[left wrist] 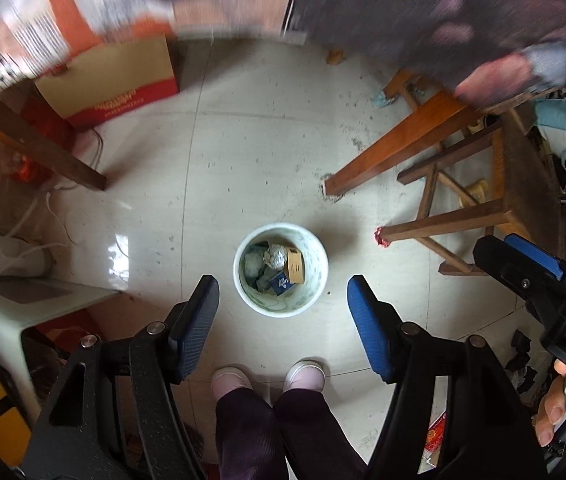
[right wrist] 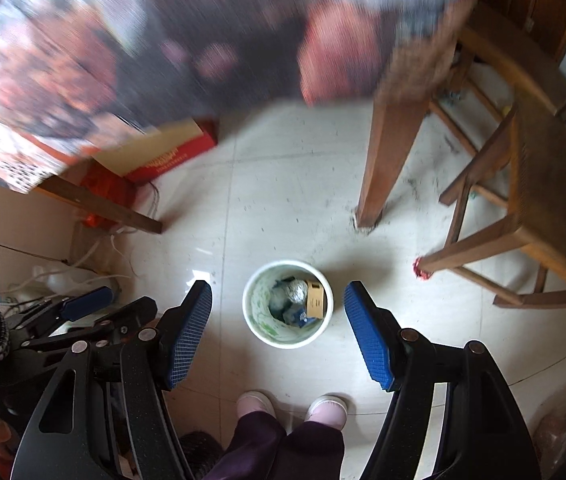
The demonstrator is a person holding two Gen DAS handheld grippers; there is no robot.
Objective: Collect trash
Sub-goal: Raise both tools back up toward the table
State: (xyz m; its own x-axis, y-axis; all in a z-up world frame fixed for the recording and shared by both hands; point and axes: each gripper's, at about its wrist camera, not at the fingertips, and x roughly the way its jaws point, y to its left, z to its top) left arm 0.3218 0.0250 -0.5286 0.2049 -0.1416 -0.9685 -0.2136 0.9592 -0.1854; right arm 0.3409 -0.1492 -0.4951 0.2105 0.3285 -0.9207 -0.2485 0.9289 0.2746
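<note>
While both grippers point steeply down at a pale tiled floor (left wrist: 275, 152), each wrist camera looks past its own 2 fingers at the same scene. The left gripper (left wrist: 283, 328) has its jaws spread wide, blue-padded fingers (left wrist: 367, 328) well apart, with nothing between them and nothing touched. The right gripper (right wrist: 277, 332) is posed the same way: jaws wide, empty, its pads clear of everything. In the left view the right gripper shows at the right edge, with the fingers of the person's hand (left wrist: 551, 412) wrapped on its handle; in the right view the left gripper sits at the lower left.

Below, framed between the fingers in both views, a small white bin (left wrist: 281, 270) stands upright on the floor. The trash lies inside it: a crumpled ball of foil (left wrist: 275, 257), a small tan carton (left wrist: 294, 267), a blue packet (left wrist: 281, 284) and grey-green scraps.

The person's 2 pale pink shoes (left wrist: 267, 378) and dark trousers show at the bottom, just short of the bin. A wooden stool (left wrist: 483, 208) stands to the right, a table leg (left wrist: 387, 148) beside it, and a red and tan cardboard box (left wrist: 111, 84) lies at upper left. The top of both views is blurred; a patterned cloth and a hand shape show there, but I cannot tell more.
</note>
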